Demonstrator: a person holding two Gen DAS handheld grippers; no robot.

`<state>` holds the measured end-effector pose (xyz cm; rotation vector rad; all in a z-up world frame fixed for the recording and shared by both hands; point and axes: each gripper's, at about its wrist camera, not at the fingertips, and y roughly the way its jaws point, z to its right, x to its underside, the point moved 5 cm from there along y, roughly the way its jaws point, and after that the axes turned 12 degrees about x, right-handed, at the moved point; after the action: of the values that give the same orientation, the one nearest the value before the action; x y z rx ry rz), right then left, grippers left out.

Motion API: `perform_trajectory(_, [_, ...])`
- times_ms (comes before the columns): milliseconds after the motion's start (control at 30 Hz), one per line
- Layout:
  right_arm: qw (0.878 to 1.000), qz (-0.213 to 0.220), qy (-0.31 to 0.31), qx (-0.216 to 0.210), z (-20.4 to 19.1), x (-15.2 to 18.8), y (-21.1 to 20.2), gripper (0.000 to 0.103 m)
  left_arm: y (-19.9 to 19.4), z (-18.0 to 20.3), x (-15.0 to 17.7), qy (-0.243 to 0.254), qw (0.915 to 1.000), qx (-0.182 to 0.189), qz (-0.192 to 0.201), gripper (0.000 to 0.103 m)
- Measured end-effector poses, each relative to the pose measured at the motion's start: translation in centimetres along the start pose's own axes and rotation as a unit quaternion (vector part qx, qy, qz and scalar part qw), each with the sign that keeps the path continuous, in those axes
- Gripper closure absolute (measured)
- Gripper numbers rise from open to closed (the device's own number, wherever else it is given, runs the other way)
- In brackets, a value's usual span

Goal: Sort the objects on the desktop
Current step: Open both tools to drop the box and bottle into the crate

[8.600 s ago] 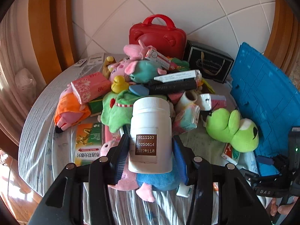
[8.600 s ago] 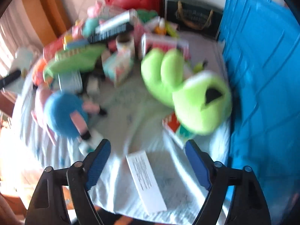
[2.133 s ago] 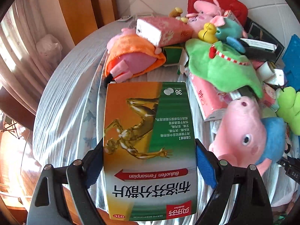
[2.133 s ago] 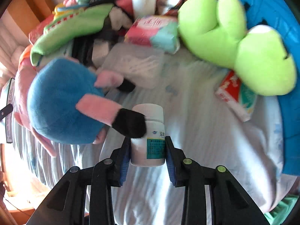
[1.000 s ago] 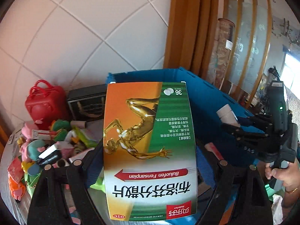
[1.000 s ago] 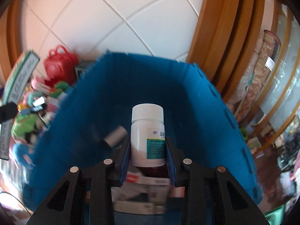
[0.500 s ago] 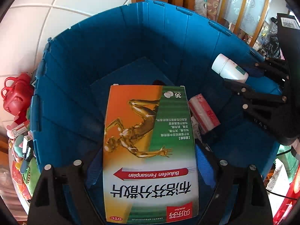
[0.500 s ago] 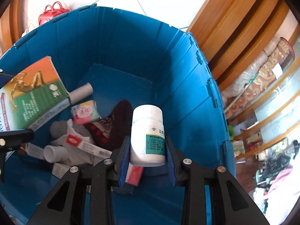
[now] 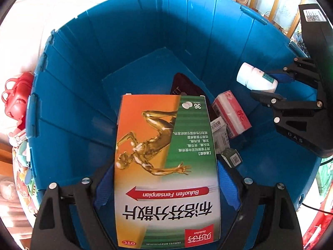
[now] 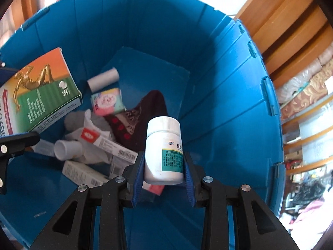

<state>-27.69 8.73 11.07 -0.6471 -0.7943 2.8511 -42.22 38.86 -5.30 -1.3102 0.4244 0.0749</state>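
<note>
Blue pads of the left hand-held gripper (image 9: 166,189) clamp a medicine box (image 9: 166,166) printed "Buluofen Fensanpian", "36" and "OTC", held above the blue bin (image 9: 83,83). Beside it, the right hand-held gripper (image 10: 163,179) grips a white pill bottle (image 10: 163,148) over boxes and a dark sock (image 10: 141,116) on the bin's floor. Wooden shelving (image 10: 287,31) stands beyond.

Orange-and-green medicine box (image 9: 166,166) with a golden running figure and red arrow, printing upside down, held above the inside of the blue bin (image 9: 129,41). White pill bottle (image 10: 163,151) with ribbed cap and green-edged label, upright, slightly tilted, likewise held over the bin. Lying on the bin floor: pink tissue pack (image 10: 108,102), dark patterned sock (image 10: 137,118), grey tube (image 10: 103,81), several small white boxes.
</note>
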Motion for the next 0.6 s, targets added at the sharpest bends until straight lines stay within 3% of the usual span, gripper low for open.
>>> perform_trajectory(100, [1.000,0.000,-0.013,0.003,-0.19,0.09,0.17,0.069,0.26,0.13,0.10,0.001,0.9999,0.011,-0.013,0.016])
perform_trajectory(200, [0.999,0.029,-0.040,-0.021,-0.28,-0.18,0.39,0.069,0.28,0.32,0.11,0.004,0.9998,0.011,-0.014,0.016])
perform_trajectory(300, [0.998,0.049,-0.046,-0.019,-0.16,-0.27,0.13,0.061,0.01,0.47,0.11,0.010,0.9999,0.009,-0.004,0.016])
perform_trajectory(433, [0.996,0.068,-0.047,-0.026,0.20,-0.49,-0.25,0.043,-0.29,0.60,0.26,0.018,0.9998,-0.003,0.008,0.016])
perform_trajectory(600, [0.995,0.078,-0.053,-0.031,0.37,-0.71,-0.41,0.038,-0.55,0.53,0.22,0.017,0.9996,-0.010,0.019,0.016])
